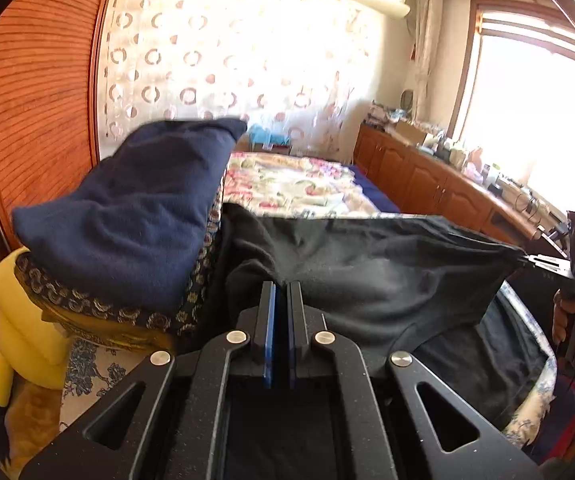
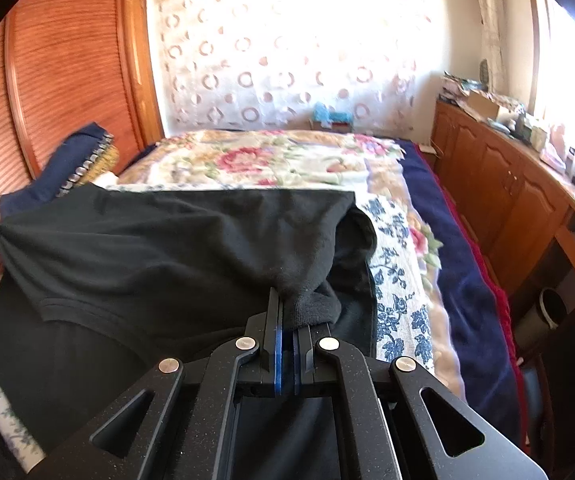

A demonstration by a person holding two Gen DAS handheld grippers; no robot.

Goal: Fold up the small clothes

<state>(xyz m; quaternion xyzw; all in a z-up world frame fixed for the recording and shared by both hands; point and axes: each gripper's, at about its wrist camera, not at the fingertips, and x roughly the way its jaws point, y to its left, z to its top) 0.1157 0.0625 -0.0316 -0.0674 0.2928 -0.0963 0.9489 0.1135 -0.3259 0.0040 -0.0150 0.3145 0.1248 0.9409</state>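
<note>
— Left claw clenched on what?
— One corner of the black soft knit garment; right claw grips the opposite corner.
— Where's the cloth?
— Stretched between them, long axis side to side, lifted over the floral-covered bed, lower part trailing.
— Hands?
— Both tilted downward, roughly level with each other.

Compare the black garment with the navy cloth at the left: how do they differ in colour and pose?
The black garment is lifted and stretched between the left tool and right tool; the navy cloth lies heaped on a patterned pile, untouched. One is black, the other dark blue. Both look soft.
</note>
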